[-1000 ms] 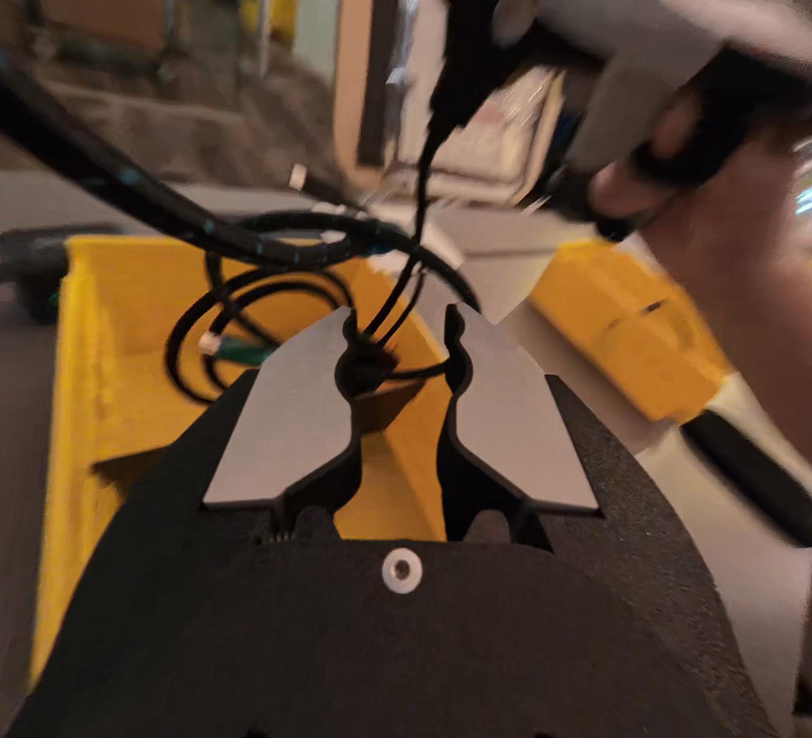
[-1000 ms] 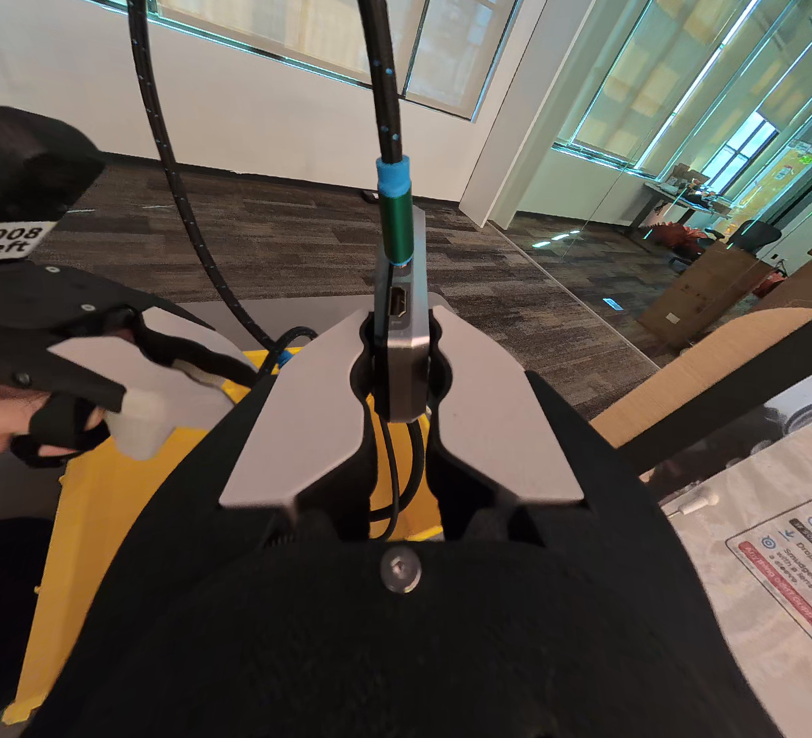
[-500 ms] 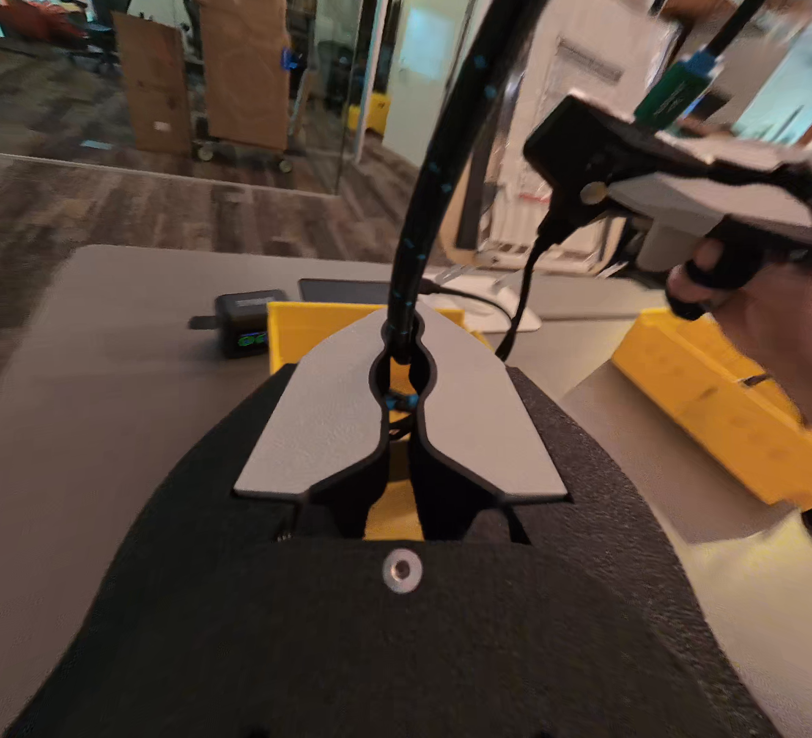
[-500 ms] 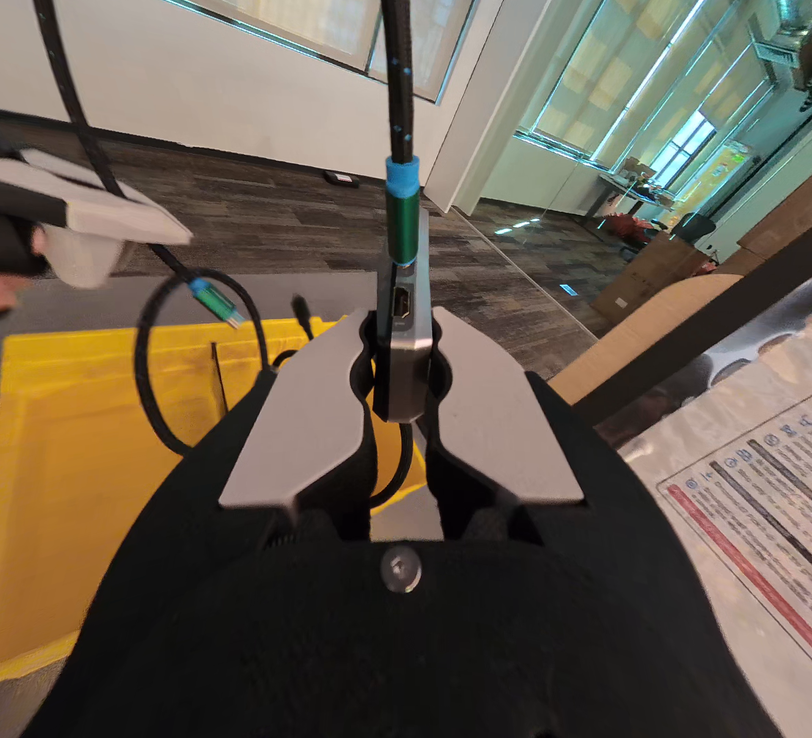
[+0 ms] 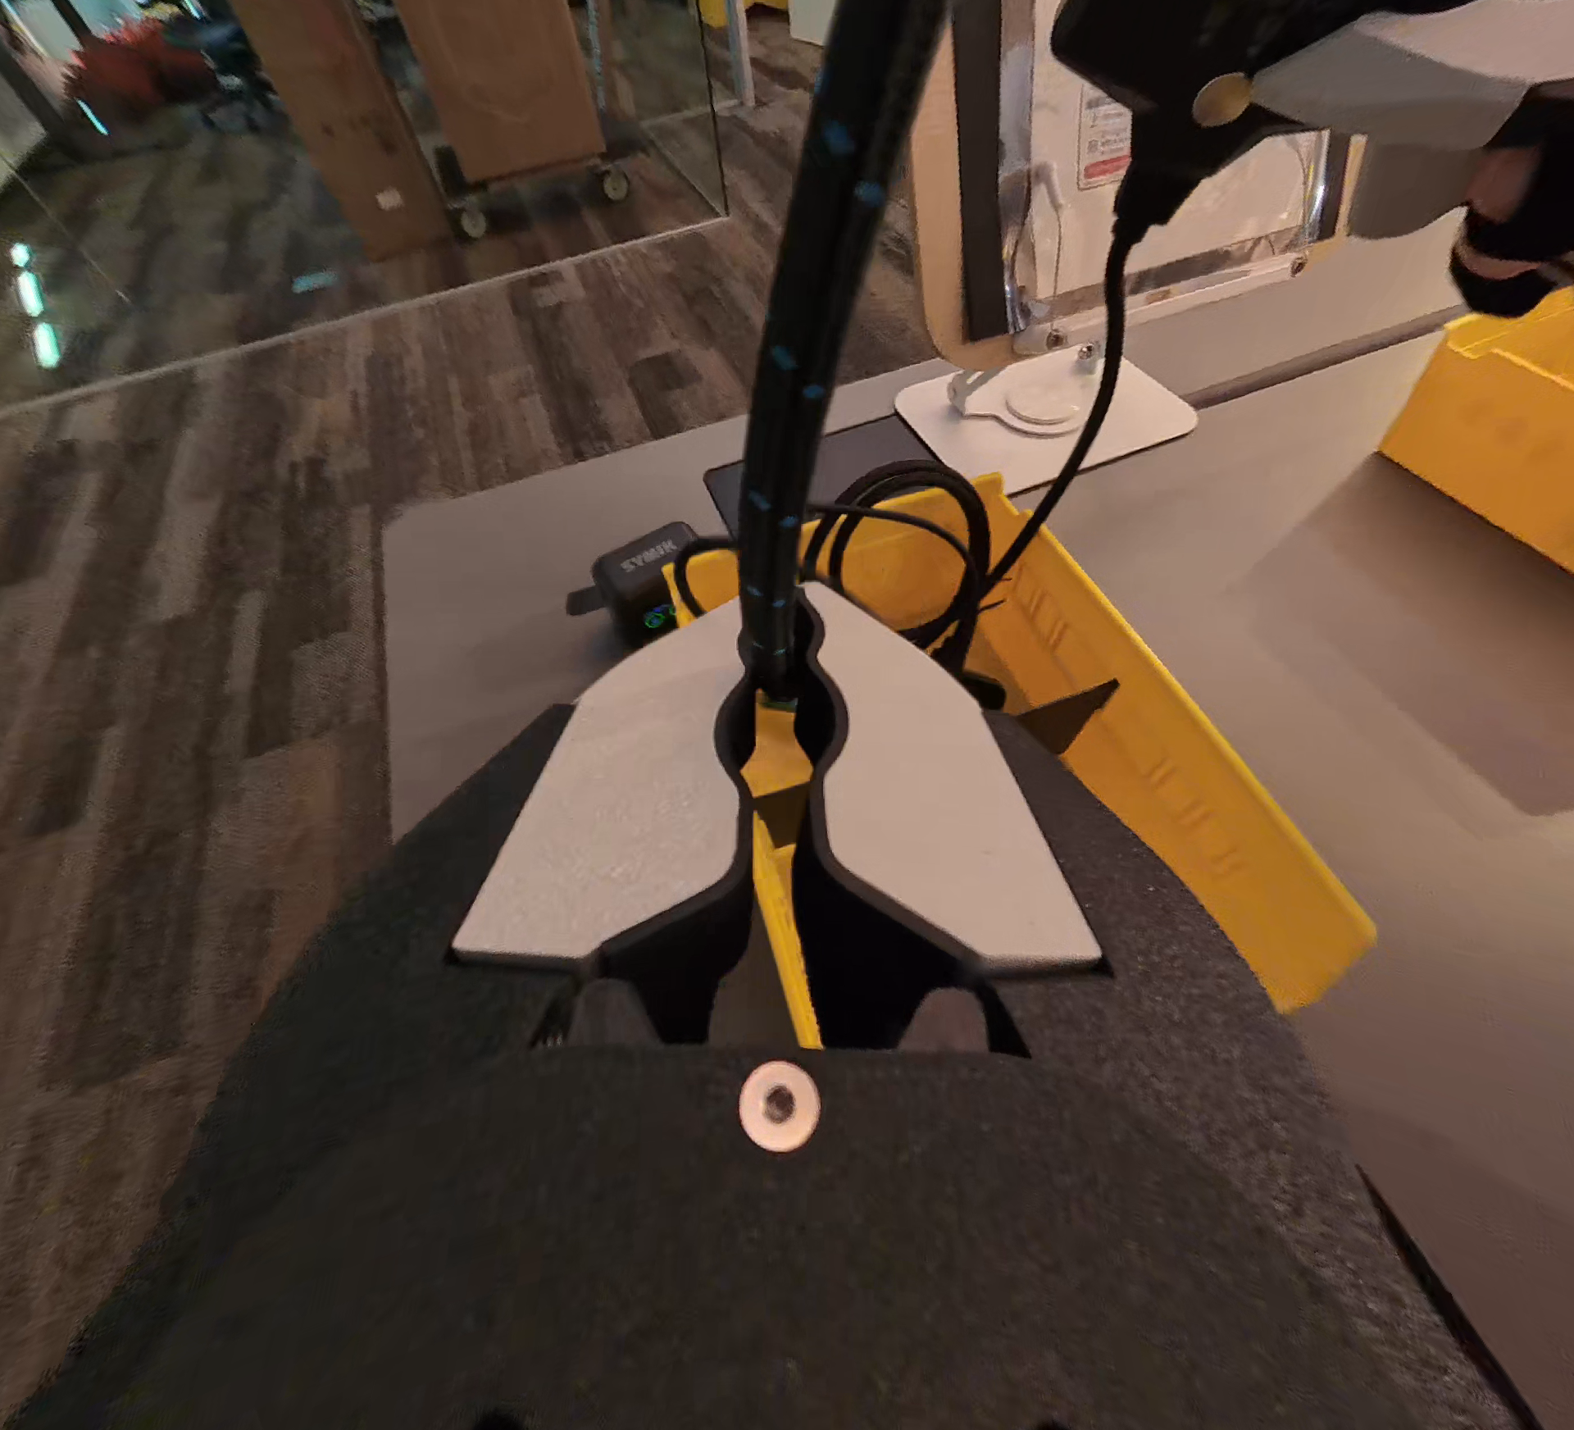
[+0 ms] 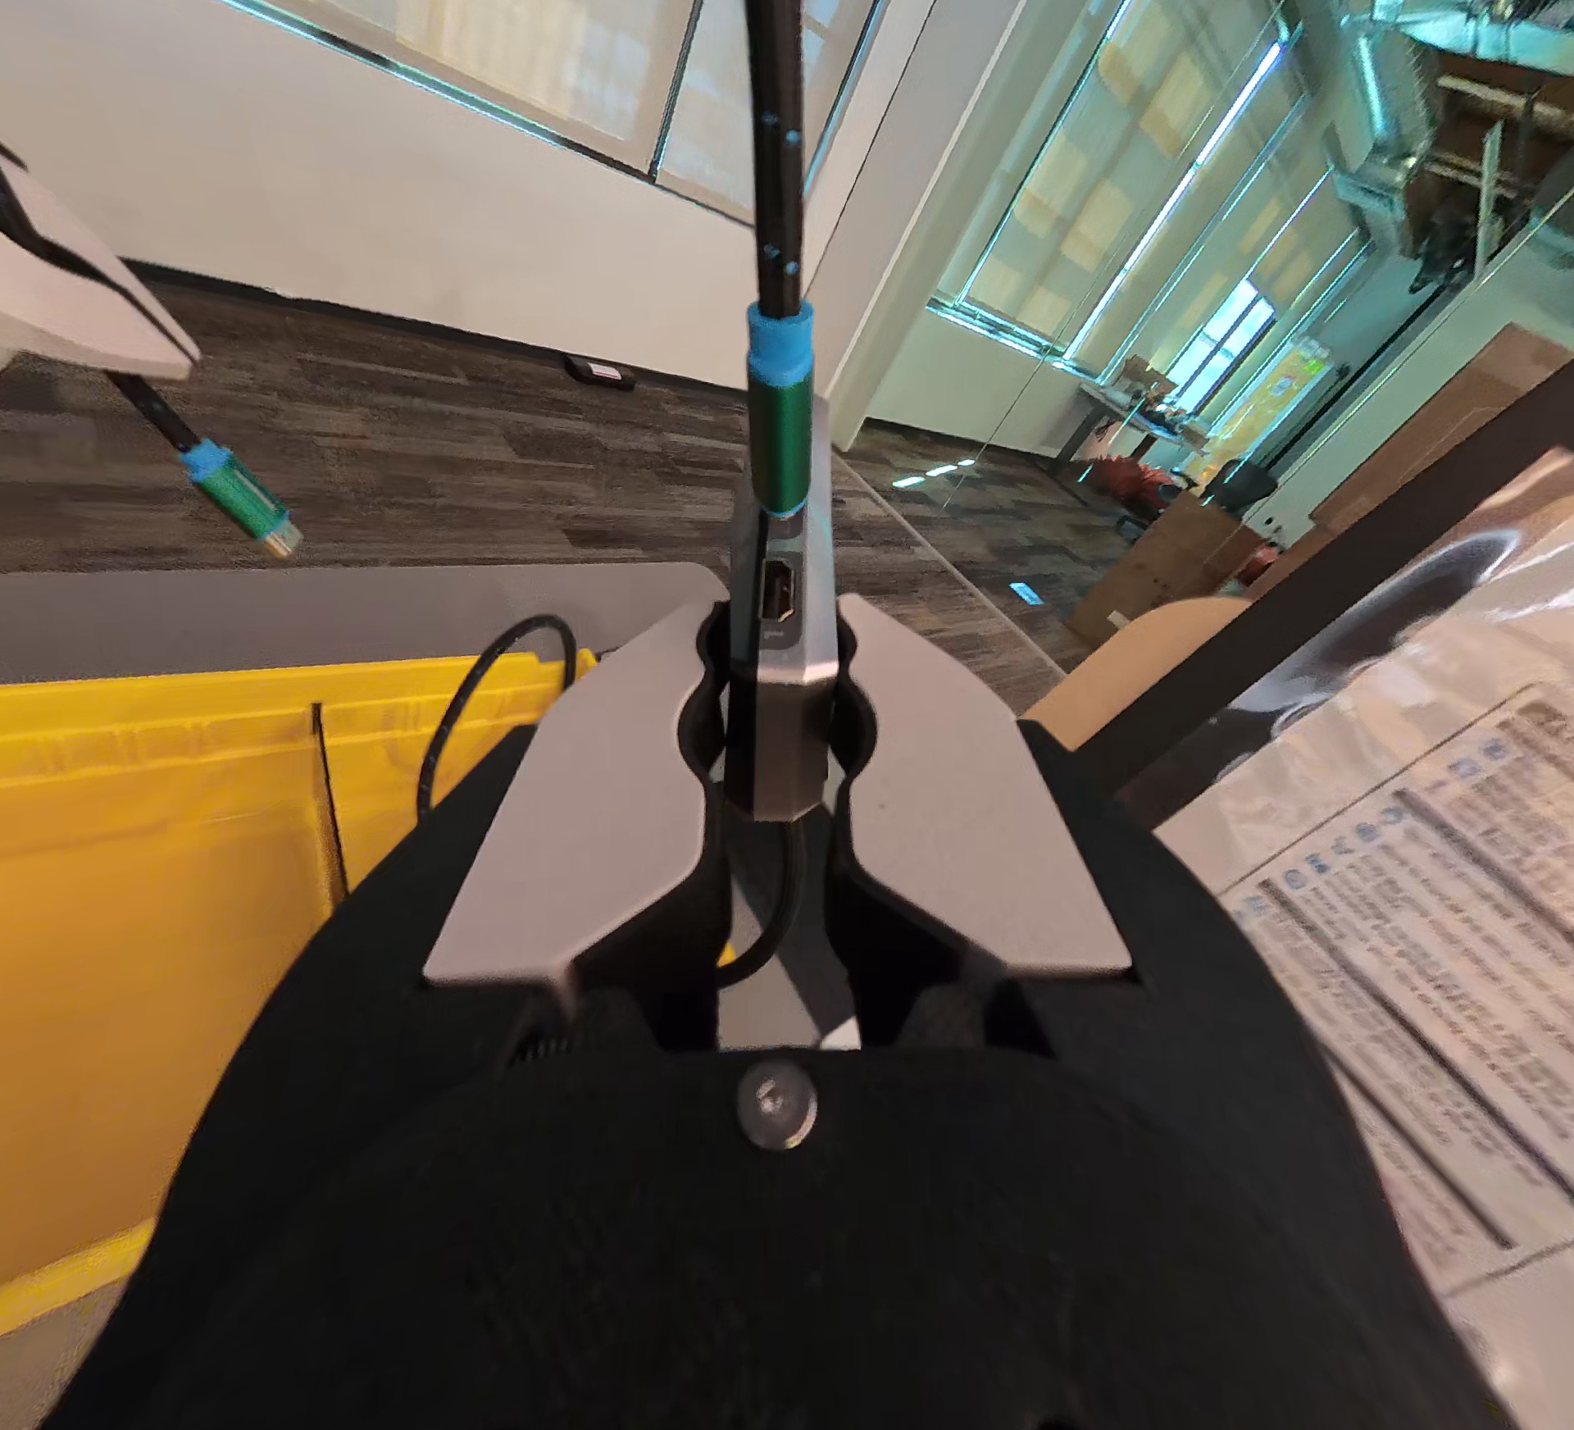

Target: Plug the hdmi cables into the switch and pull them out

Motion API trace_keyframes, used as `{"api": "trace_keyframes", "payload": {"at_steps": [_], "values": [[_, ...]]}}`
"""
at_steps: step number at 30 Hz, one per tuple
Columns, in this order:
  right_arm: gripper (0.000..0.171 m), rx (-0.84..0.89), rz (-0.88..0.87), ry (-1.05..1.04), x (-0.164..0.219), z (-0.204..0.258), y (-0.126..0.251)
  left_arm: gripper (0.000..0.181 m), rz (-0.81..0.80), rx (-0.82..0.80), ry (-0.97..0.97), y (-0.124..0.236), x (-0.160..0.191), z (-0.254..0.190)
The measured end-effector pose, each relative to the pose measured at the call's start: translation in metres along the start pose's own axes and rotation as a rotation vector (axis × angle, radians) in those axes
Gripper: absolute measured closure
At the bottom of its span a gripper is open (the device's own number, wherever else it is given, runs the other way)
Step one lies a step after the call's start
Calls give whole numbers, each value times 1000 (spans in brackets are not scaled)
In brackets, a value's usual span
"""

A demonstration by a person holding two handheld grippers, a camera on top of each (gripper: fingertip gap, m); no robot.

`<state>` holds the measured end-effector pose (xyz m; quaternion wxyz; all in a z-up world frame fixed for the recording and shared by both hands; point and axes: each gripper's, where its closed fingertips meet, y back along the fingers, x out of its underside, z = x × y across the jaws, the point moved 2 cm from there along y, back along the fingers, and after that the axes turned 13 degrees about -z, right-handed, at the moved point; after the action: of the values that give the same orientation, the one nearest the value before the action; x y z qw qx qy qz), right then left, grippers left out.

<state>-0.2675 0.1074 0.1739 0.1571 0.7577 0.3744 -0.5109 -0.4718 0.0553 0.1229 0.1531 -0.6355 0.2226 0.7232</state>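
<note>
The left gripper (image 5: 779,644) clamped the braided hdmi cable (image 5: 818,213), free plug (image 6: 243,499) dangling, while the right gripper (image 6: 779,644) gripped the switch (image 6: 784,673) aloft above the table (image 5: 1278,622), one plug seated; next likely called for aligning that free plug with the open port (image 6: 779,593).

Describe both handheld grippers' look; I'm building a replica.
Both the left gripper and right gripper match: a textured black body, two flat light-grey jaws with scalloped inner edges, and a silver screw centred below. A black glove covers the hand holding the right one.
</note>
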Motion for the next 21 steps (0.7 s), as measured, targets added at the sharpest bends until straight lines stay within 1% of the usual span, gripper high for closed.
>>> {"api": "trace_keyframes", "payload": {"at_steps": [7,10,14,18,21], "values": [[149,-5,-11,169,-58,-16,1,177,-24,-10,-44,22,-48,-1],[149,-6,-25,217,-88,-21,1,176,-41,-35,-93,33,-66,-3],[149,4,-34,290,-119,-26,5,175,-83,-36,-104,46,-86,-10],[149,13,-41,338,-140,-30,18,176,-110,35,-67,52,-93,-27],[149,-1,-33,357,-149,-32,34,177,-132,144,14,52,-88,-56]]}}
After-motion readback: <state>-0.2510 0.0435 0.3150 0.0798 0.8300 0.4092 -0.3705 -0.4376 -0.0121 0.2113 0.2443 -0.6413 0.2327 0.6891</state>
